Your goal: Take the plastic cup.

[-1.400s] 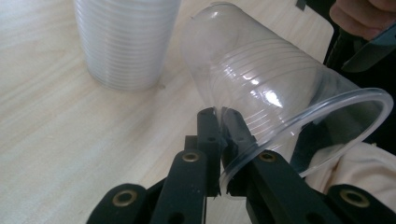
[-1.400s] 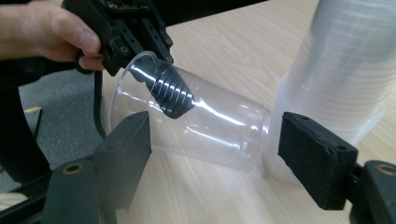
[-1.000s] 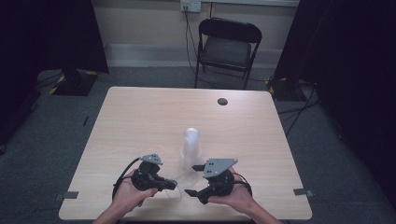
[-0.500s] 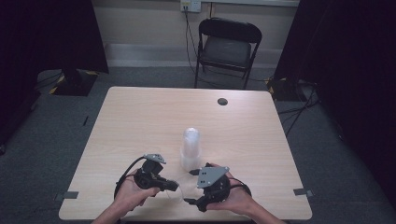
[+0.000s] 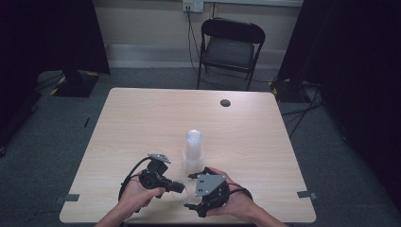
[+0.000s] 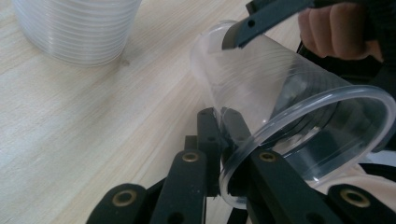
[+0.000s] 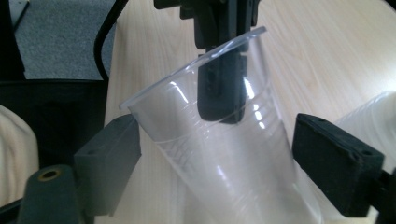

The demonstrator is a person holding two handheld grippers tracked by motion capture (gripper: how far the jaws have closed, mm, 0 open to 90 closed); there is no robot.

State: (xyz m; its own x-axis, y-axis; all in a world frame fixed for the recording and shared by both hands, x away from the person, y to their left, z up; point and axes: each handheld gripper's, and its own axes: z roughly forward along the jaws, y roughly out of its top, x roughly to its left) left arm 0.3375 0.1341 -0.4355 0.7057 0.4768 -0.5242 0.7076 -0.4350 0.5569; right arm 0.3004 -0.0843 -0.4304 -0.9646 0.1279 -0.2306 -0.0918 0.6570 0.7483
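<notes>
While the light wooden bench [image 5: 142, 123] sits squarely in a dim room with grey carpet, a black folding chair [image 5: 229, 49] stands beyond its far edge below a wall socket, dark curtains hang at both sides, and a small dark disc [image 5: 225, 102] lies near the bench's far right corner. Strips of tape mark the floor by the near corners. Near the middle of the bench stands a stack of clear cups [image 5: 193, 151], upside down and upright, with ribbed walls seen close in the left gripper view. Just in front of that stack, near the person's edge, a single clear plastic cup [image 6: 280, 107] is held above the wood between the two hands. Its long axis is tilted: in the left gripper view the open rim faces that camera and the base points away toward the right hand, while in the right gripper view the rim tips up and away. The left gripper [image 6: 224, 140] has its fingers pinched tight on the cup's rim, one inside the wall and one outside. The right gripper [image 7: 215, 154] has its fingers spread wide at either side of the cup's lower body; they have just been opening, and neither pad presses on the plastic. No brand, label or writing can be read anywhere.
</notes>
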